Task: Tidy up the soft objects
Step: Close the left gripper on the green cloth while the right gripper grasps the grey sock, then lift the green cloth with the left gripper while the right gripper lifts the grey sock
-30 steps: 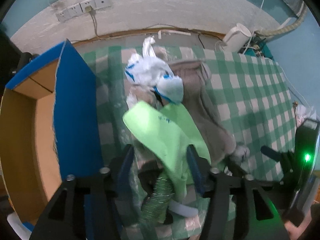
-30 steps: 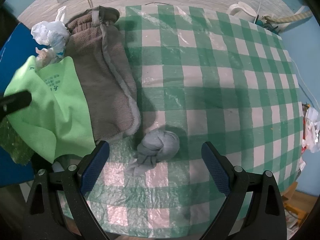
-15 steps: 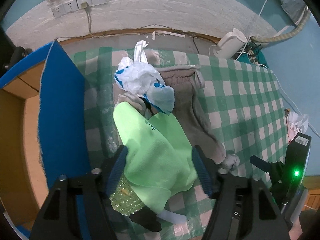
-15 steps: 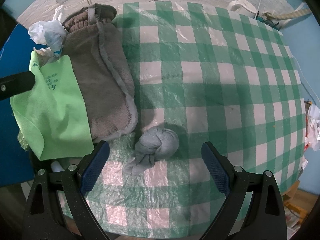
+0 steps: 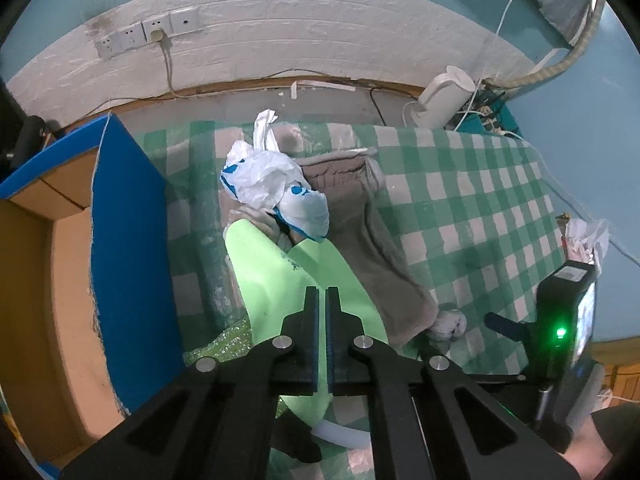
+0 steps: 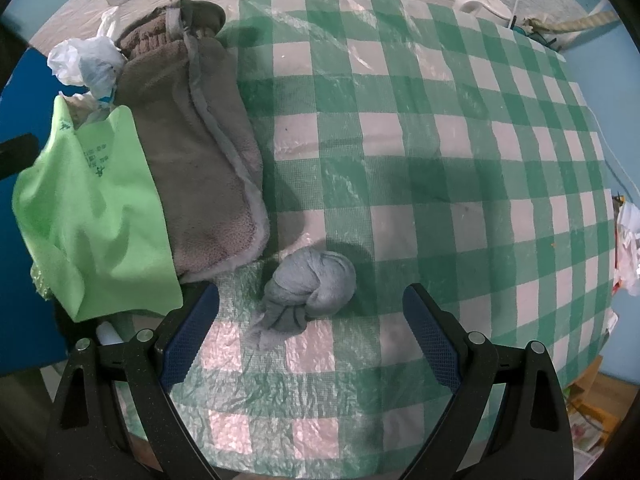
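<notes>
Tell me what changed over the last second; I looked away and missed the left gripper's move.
The left gripper has just closed its wide-open jaws, above the light green cloth; whether the cloth is pinched cannot be told. The cloth now lies flatter. Unchanged: the right gripper open over the knotted grey sock ball, and the brown fleece towel and crumpled white plastic bag.

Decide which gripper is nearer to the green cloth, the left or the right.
Left. The left gripper sits directly over the green cloth, jaws together. The right gripper hangs open beside it, around the grey sock ball on the table.
</notes>
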`<state>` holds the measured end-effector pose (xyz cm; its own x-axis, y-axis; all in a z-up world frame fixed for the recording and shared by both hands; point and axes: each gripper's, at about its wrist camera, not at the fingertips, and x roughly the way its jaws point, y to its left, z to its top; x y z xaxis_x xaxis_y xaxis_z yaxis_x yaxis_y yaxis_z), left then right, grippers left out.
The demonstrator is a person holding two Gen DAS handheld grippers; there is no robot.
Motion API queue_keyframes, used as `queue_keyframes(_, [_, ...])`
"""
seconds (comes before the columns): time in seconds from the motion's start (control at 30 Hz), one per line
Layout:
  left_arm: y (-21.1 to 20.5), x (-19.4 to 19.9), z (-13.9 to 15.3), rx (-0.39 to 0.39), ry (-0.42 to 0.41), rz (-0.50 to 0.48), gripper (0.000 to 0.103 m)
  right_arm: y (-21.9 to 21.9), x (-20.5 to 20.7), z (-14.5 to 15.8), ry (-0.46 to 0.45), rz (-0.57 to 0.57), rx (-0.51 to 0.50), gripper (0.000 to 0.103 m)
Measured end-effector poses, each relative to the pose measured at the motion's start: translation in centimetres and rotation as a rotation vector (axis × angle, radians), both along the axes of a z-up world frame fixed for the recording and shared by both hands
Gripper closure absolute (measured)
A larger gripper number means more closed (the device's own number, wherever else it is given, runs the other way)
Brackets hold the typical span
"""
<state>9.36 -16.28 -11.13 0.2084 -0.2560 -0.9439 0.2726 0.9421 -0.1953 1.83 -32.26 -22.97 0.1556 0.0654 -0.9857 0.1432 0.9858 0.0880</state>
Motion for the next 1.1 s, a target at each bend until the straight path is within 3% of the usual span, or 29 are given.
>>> queue_keyframes(0.17, [0.2, 0.1, -0.1, -0.016, 0.021, -0.002, 0.1, 0.0, 0.3, -1.0, 0.018, -0.007, 0.013, 0.009])
queue_keyframes(0.3, [0.5, 0.1, -0.9, 0.005, 0.051, 0.015, 0.089, -0.1, 0.5, -2.2, 0.03, -0.022, 0.009, 0.01])
queue_keyframes(0.43, [0.7, -0.3, -1.4, 0.018, 0.075, 0.023, 0.07, -0.1, 0.7, -3.7, 0.059, -0.022, 0.027, 0.028])
queue_keyframes(0.5, [0.6, -0.5, -1.6, 0.017, 0.081, 0.021, 0.062, 0.1, 0.8, -4.0, 0.057, -0.017, 0.018, 0.03])
queue_keyframes(0.67, [0.5, -0.8, -1.8, 0.022, 0.085, 0.019, 0.061, 0.5, 0.8, -4.0, 0.04, -0.004, -0.001, 0.054])
queue_keyframes(0.83, [1.0, -0.6, -2.2, 0.022, 0.121, 0.045, 0.055, 0.7, 0.7, -3.6, 0.033, -0.021, 0.039, 0.059])
queue_keyframes(1.1, [1.3, -1.8, -0.8, 0.014, 0.087, 0.044, 0.043, -1.0, -0.4, -2.8, 0.008, -0.013, 0.049, 0.062])
